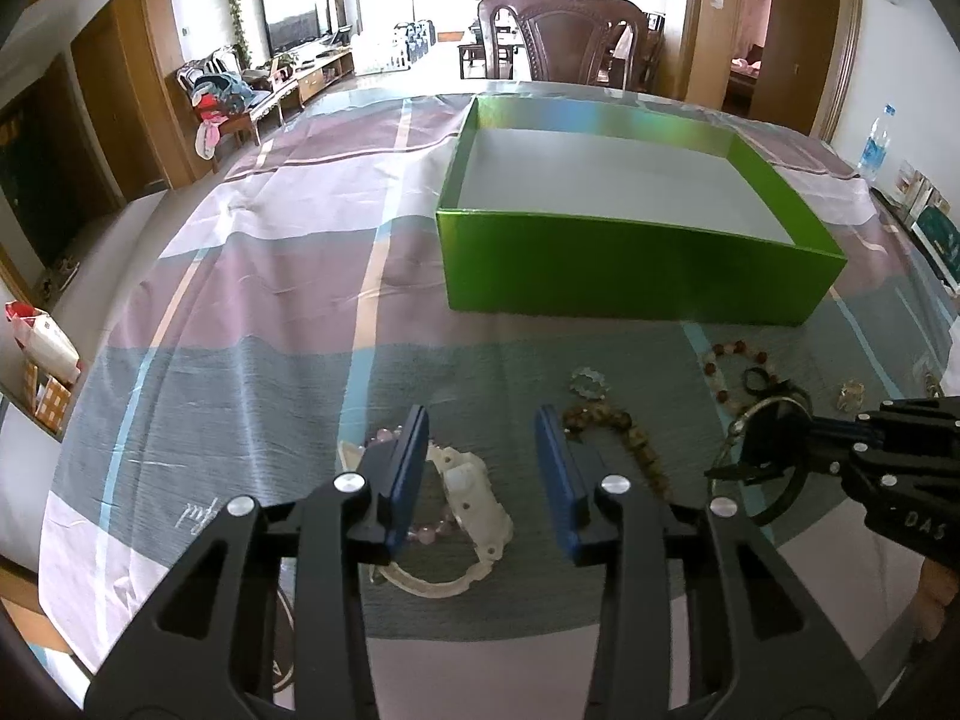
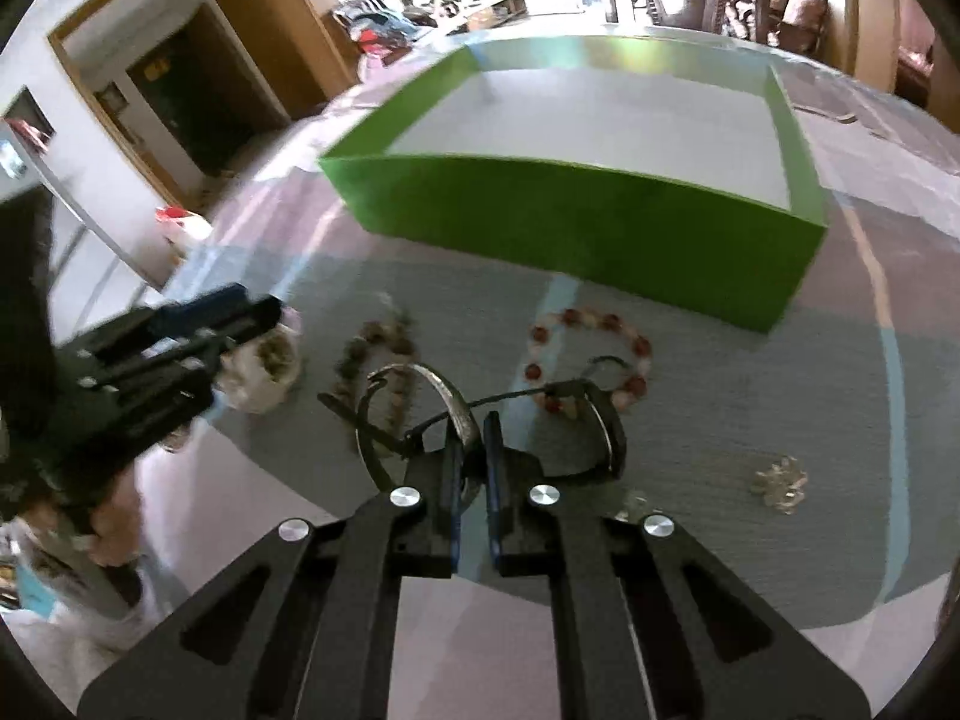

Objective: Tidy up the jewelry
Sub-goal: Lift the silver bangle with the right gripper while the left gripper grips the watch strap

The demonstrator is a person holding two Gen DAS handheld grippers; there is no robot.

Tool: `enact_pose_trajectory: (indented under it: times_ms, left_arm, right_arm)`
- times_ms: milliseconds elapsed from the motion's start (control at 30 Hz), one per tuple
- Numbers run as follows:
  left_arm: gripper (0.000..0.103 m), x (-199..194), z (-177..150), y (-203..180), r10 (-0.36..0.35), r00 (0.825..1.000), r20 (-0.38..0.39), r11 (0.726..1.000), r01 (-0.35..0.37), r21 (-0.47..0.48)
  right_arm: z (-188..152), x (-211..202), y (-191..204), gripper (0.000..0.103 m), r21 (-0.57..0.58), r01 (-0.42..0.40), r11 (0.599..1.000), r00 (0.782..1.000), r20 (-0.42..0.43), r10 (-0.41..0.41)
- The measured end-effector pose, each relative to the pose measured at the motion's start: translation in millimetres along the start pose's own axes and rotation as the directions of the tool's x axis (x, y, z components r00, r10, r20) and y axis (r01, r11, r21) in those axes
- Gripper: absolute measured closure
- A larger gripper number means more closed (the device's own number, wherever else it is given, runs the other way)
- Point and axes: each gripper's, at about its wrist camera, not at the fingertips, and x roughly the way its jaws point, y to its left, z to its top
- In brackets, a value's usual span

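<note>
While your left wrist view shows the left tool (image 1: 483,420) spread over a white bracelet (image 1: 474,498) on the surface (image 1: 270,312), one green box (image 1: 636,264) sits beyond. From your right wrist view, the right tool (image 2: 474,426) pinches a silver bangle (image 2: 447,396); one red bead bracelet (image 2: 591,354) lies near the box's front wall.

Both the left gripper (image 1: 483,420) and the right gripper (image 2: 474,429) are black, with blue pads on the fingers and silver screws behind them.
</note>
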Motion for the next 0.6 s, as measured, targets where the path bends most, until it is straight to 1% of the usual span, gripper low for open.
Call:
enact_pose_trajectory:
  times_ms: [33,67,100,167,200,267,300,367,400,433,500,533,567,600]
  left_arm:
    - [0.060,-1,0,0,0.002,1.000,0.004,1.000,-0.002,0.000]
    - [0.059,-2,0,0,0.004,1.000,0.006,1.000,-0.004,0.001]
    - [0.058,-3,0,1,0.008,1.000,0.009,1.000,-0.008,0.001]
    - [0.058,-6,0,1,0.013,1.000,0.017,1.000,-0.013,0.001]
    - [0.056,-8,0,1,0.016,1.000,0.023,1.000,-0.016,-0.001]
    - [0.053,-11,2,2,0.020,0.999,0.033,1.000,-0.020,-0.004]
    - [0.053,-12,3,2,0.022,0.999,0.038,1.000,-0.022,-0.005]
    - [0.052,-15,4,2,0.024,0.999,0.044,1.000,-0.023,-0.006]
    - [0.052,-17,4,2,0.023,0.999,0.047,1.000,-0.023,-0.007]
    - [0.052,-18,4,2,0.022,0.999,0.050,1.000,-0.022,-0.007]
    - [0.051,-22,3,3,0.024,0.998,0.056,1.000,-0.024,-0.005]
    - [0.051,-23,3,3,0.026,0.998,0.060,1.000,-0.026,-0.004]
    - [0.051,-25,4,4,0.029,0.997,0.066,1.000,-0.029,0.001]
    - [0.051,-27,5,5,0.033,0.997,0.074,0.999,-0.034,0.005]
  right_arm:
    - [1,0,2,0.096,-0.014,0.060,0.998,0.998,0.007,-0.060]
    - [1,0,4,0.096,-0.036,0.150,0.988,0.989,0.026,-0.149]
    - [1,-1,1,0.096,-0.028,0.147,0.989,0.989,0.028,-0.146]
    - [5,-8,-7,0.096,0.030,0.043,0.999,0.999,0.025,-0.044]
    - [6,-11,-9,0.096,0.039,0.031,0.999,0.999,0.032,-0.033]
    - [10,-19,-7,0.096,0.037,0.022,0.999,0.998,0.060,-0.024]
    - [11,-22,-4,0.096,0.033,-0.009,0.999,0.998,0.064,0.006]
    - [14,-24,1,0.096,0.040,-0.110,0.993,0.993,0.049,0.108]
    - [16,-27,1,0.096,0.052,-0.143,0.988,0.989,0.051,0.141]
    - [21,-35,0,0.096,0.060,-0.160,0.985,0.985,0.072,0.156]
    - [28,-50,-4,0.096,0.057,-0.130,0.990,0.985,0.123,0.122]
    - [31,-56,-2,0.096,0.057,-0.104,0.993,0.985,0.142,0.095]
    - [33,-62,-4,0.096,0.061,-0.062,0.996,0.986,0.158,0.052]
    - [32,-65,-4,0.096,0.061,-0.033,0.998,0.987,0.162,0.023]
